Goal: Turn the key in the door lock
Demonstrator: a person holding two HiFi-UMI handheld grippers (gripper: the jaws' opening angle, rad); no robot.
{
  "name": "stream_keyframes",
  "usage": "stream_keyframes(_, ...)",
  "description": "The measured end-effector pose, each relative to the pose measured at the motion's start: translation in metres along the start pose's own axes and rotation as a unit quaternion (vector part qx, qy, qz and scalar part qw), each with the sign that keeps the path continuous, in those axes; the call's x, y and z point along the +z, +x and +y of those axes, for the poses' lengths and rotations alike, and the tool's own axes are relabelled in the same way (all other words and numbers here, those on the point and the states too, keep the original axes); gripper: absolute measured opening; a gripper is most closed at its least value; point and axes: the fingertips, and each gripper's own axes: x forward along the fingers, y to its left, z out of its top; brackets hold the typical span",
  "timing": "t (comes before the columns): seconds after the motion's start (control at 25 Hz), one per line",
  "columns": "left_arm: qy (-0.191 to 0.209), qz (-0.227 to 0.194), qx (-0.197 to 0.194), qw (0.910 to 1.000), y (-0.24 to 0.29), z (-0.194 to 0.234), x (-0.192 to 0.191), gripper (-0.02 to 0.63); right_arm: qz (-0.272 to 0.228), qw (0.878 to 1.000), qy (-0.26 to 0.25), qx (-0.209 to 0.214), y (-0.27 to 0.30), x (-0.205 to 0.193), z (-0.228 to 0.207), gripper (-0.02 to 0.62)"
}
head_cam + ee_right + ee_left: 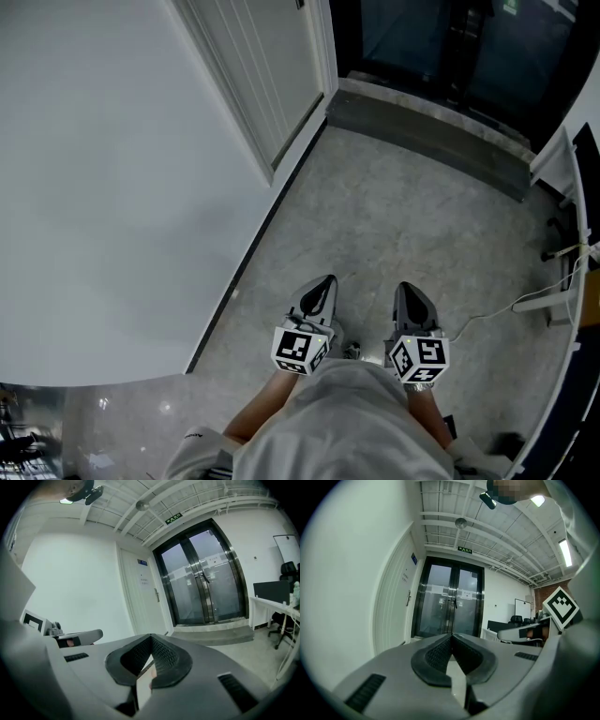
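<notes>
Both grippers are held side by side above the grey floor, pointing toward the doors. My left gripper (324, 281) (451, 635) has its jaws closed tip to tip with nothing between them. My right gripper (405, 287) (151, 635) is shut too and holds nothing. A white door (267, 66) (393, 606) (143, 597) stands in the white wall ahead on the left, some way off. Its lever handle (408, 598) (157, 595) is small at this distance. No key or lock detail can be made out.
Dark glass double doors (450, 37) (450, 599) (204, 581) close the end of the room behind a raised grey threshold (422, 141). A white desk (276, 606), an office chair (286, 573) and a floor cable (487, 314) are on the right. The white wall (112, 187) runs along the left.
</notes>
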Motion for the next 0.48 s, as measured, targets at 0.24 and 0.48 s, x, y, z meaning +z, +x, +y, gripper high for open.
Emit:
stream_keyframes(0.24,-0.007,-0.003,0.001,1.0000,0.037,0.025,0.003,0.009,-0.008,1.000,-0.003,-0.011,0.043,0.016,-0.016,-0.008)
stream_keyframes(0.48,-0.013,-0.013,0.015,0.9997,0.086,0.072,0.011,0.009,-0.006,1.000,-0.013,-0.007,0.105,0.033,-0.022,-0.008)
